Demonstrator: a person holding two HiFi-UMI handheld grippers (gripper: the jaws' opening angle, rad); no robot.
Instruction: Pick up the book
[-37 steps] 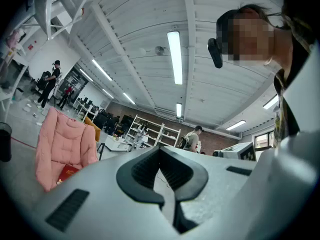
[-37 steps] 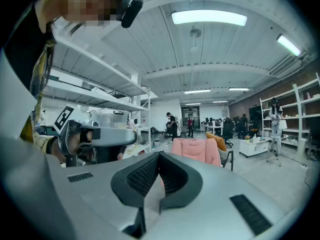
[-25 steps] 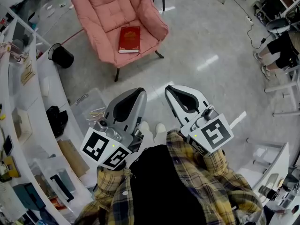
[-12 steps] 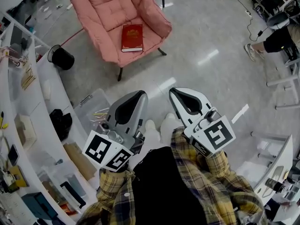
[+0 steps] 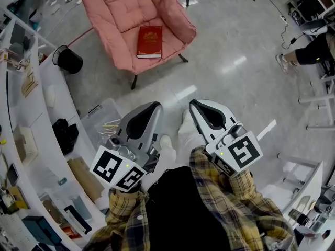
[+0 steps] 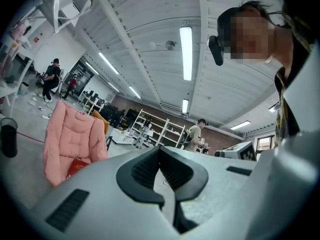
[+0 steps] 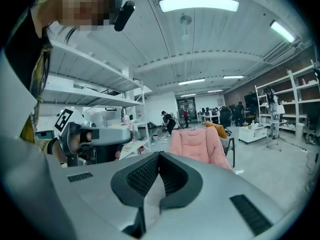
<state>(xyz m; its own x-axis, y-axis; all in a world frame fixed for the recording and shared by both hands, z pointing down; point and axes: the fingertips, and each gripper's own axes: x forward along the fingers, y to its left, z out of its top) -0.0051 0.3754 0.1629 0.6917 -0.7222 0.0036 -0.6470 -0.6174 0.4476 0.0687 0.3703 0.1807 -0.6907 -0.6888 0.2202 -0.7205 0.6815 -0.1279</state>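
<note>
the book [image 5: 149, 42], a red hardback with a gold mark on its cover, lies flat on the seat cushion of a pink armchair [image 5: 121, 15], towards the front edge and clear of the arms. nothing rests on it and nothing touches it. a black bin [image 5: 68, 61] stands on the floor [image 5: 235, 88] just beside the chair, and white shelving [image 5: 31, 140] runs down the left side.

both tools are well apart from the book, held close to my operator's body with open floor between them and the chair. the left hand-held gripper [image 5: 151, 110] has its jaws pressed together with nothing between them, and the right hand-held gripper [image 5: 200, 107] is pressed together and empty too. each points roughly towards the chair.

i judge this to be the approach, with the pickup itself not yet begun. the next move calls for closing the gap to the chair, spreading the jaws of at least one tool, and coming in low at the book's near edge. since the book lies flat on soft padding, one jaw will probably have to press into the cushion and slide under the cover before pinching.
</note>
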